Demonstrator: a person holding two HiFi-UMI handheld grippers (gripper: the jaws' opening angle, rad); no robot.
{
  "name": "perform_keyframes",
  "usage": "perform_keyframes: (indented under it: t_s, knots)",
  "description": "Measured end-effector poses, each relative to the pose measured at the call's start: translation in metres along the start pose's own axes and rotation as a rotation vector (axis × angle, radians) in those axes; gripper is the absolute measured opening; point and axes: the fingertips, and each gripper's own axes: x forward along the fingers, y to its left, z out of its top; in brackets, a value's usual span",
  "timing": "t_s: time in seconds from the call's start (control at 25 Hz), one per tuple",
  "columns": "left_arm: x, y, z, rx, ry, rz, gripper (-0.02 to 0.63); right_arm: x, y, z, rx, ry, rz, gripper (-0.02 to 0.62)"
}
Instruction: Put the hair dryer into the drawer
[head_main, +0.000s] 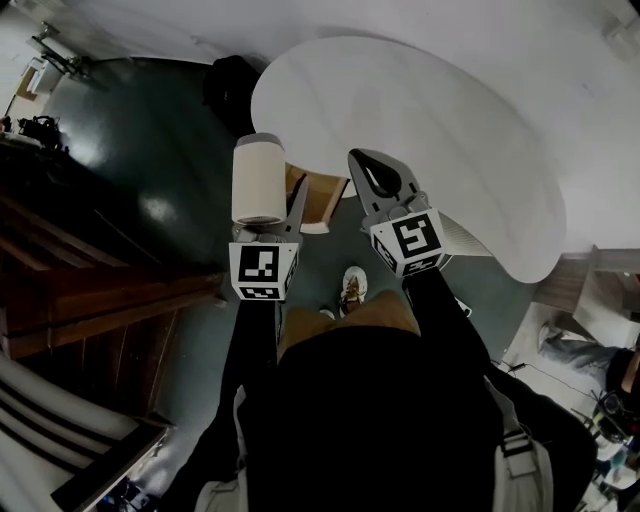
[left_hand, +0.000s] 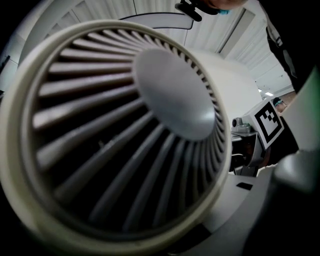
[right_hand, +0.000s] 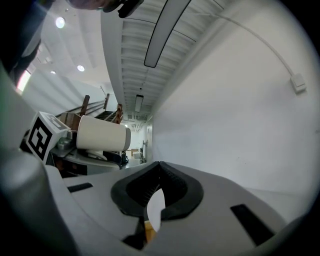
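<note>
Clamping the hair dryer (head_main: 258, 178) in your left hand-held gripper (head_main: 268, 215), you hold your right hand-held gripper (head_main: 372, 170) just beside it, jaws together, empty.

hair dryer (head_main: 258, 180) in left gripper (head_main: 283, 208), left of right gripper (head_main: 378, 178); table (head_main: 440, 120) ahead of both.

left gripper (head_main: 288, 203): grey shell; white marker cube (head_main: 263, 270) with black squares at its 6 o'clock end
right gripper (head_main: 367, 165): grey shell; matching cube at 5 o'clock
pads (right_hand: 145, 191): black, ribbed
slots (right_hand: 249, 223): black rectangles in the right shell
sleeves (head_main: 252, 350): black, long
top (head_main: 370, 420): black
trousers (head_main: 350, 318): tan
shoe (head_main: 353, 288): white, 12 o'clock of trousers
strap (head_main: 513, 445): pale grey, buckled, 4 o'clock of top
</note>
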Motion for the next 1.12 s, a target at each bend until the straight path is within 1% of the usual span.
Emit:
perform_keyframes:
  t_s: [0.16, 0.4, 0.6, 0.84, 1.0, 1.12]
  knots:
    - [0.008, -0.001, -0.011, 0.007, 0.038, 0.008, 0.213, 0.006, -0.01, -0.009, 0.027, 0.011, 0.016, 0.026]
    - [0.017, -0.002, -0.025, 0.016, 0.084, -0.017, 0.213, 0.013, -0.014, -0.02, 0.047, 0.031, 0.026, 0.026]
    - [0.028, 0.002, -0.044, 0.01, 0.114, -0.067, 0.213, 0.023, -0.016, -0.033, 0.056, 0.063, -0.003, 0.026]
    - [0.052, 0.012, -0.071, 0.001, 0.167, -0.14, 0.213, 0.038, -0.03, -0.047, 0.069, 0.105, -0.061, 0.025]
    - [0.057, 0.003, -0.096, -0.004, 0.205, -0.193, 0.212, 0.033, -0.036, -0.067, 0.096, 0.127, -0.101, 0.026]
    - [0.061, 0.001, -0.109, 0.014, 0.232, -0.238, 0.213, 0.037, -0.039, -0.076, 0.115, 0.138, -0.13, 0.025]
